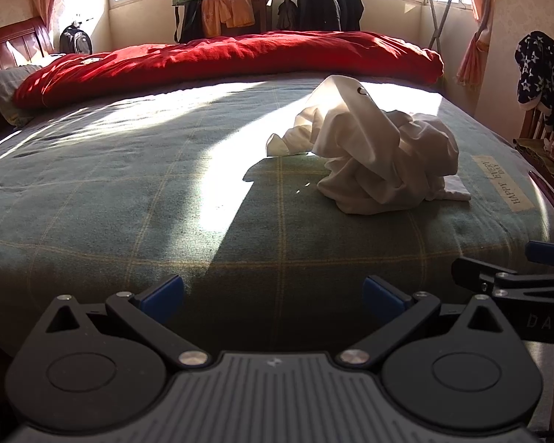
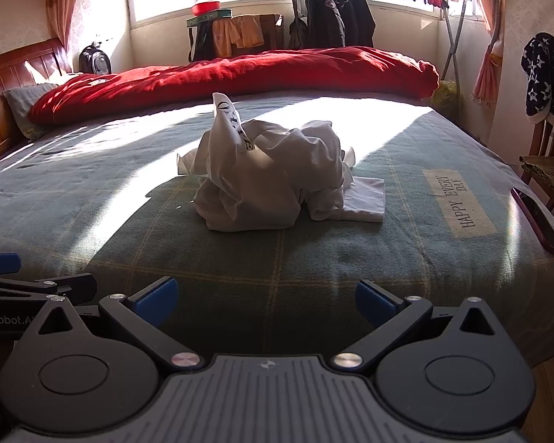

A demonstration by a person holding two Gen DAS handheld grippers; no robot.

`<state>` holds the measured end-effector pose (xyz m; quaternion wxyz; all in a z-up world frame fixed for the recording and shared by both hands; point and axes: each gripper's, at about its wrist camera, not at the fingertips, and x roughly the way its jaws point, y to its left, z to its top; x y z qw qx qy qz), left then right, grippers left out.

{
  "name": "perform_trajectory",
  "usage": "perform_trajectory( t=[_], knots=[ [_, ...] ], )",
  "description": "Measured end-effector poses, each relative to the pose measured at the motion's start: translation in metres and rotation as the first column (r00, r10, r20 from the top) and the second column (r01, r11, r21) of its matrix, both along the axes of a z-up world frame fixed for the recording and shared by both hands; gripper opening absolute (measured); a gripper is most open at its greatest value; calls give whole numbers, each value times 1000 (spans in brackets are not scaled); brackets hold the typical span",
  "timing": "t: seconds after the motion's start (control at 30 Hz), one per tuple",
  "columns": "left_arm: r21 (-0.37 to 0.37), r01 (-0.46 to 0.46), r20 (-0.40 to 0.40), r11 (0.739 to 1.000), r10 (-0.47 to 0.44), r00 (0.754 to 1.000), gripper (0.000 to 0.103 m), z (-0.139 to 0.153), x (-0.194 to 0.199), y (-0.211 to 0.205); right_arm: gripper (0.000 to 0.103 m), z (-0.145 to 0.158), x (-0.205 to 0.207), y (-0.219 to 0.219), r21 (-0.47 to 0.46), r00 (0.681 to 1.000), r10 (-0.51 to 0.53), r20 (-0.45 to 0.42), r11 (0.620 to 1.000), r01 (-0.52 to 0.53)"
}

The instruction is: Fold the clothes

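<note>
The white garment (image 2: pixel 269 170), crumpled mid-bed, is best reached by both wide-open grippers, left gripper (image 1: pixel 273 295) and right gripper (image 2: pixel 266 297), and spread flat first.

Each hand-held gripper (image 1: pixel 273 293) — black linkages, blue pads (image 1: pixel 164 291), silver screws, seemingly grey ribbed body.

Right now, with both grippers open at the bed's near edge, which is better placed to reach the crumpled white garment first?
Probably the right gripper: the white garment lies almost straight ahead of it, while it sits off to the right of the left gripper.
</note>
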<state>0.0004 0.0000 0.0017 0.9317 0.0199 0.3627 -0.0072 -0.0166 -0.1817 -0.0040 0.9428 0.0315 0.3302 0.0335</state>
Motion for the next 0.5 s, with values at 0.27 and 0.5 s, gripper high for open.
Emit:
perform_trajectory(
  t=[0.27,0.5],
  knots=[
    [-11,-14,-2,1000,14,1000,103,-1,2,2,103,0,0,0,7,1000,-1,1,1000,1],
    [-31,-5,0,1000,5,1000,103,-2,1,6,103,1,0,-3,18,1000,0,6,1000,0]
  ],
)
